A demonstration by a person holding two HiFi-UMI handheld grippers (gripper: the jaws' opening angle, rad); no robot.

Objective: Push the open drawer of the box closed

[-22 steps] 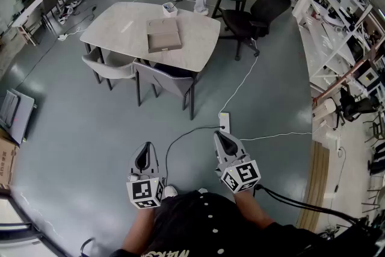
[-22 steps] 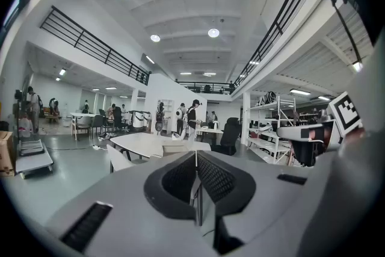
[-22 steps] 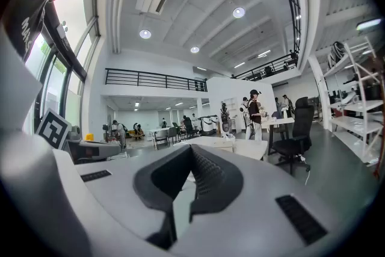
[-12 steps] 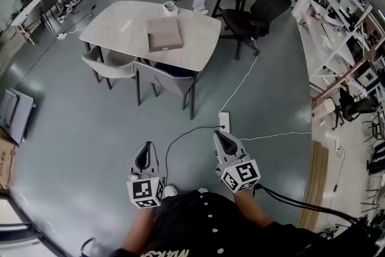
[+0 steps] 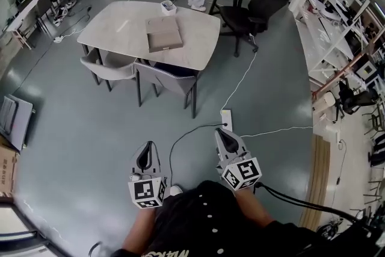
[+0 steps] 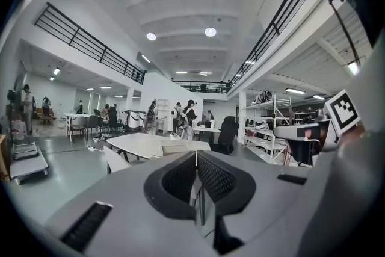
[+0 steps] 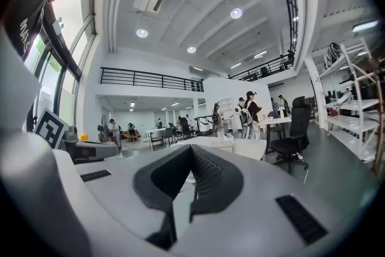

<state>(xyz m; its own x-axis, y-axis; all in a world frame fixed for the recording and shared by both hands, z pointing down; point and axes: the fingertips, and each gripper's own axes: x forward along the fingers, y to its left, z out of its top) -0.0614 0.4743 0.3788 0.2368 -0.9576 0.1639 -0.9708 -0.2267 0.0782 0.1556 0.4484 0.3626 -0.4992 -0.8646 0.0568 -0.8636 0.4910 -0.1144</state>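
A flat brown box [image 5: 164, 34] lies on a pale table [image 5: 120, 24] far ahead of me; whether its drawer stands open cannot be made out from here. It shows small beyond the jaws in the left gripper view as the box [image 6: 174, 148]. My left gripper [image 5: 144, 155] and right gripper [image 5: 222, 136] are both held close to my body over the grey floor, well short of the table. Each has its jaws together with nothing between them.
Two grey chairs [image 5: 162, 82] stand at the table's near side. A black office chair [image 5: 255, 9] is to its right. A white power strip [image 5: 226, 120] and cables lie on the floor just ahead of the right gripper. Shelving [image 5: 337, 27] lines the right side; people stand beyond the table.
The view has shifted slightly forward; the table sits a little higher in the frame. Both grippers keep their places by my body, jaws unchanged.
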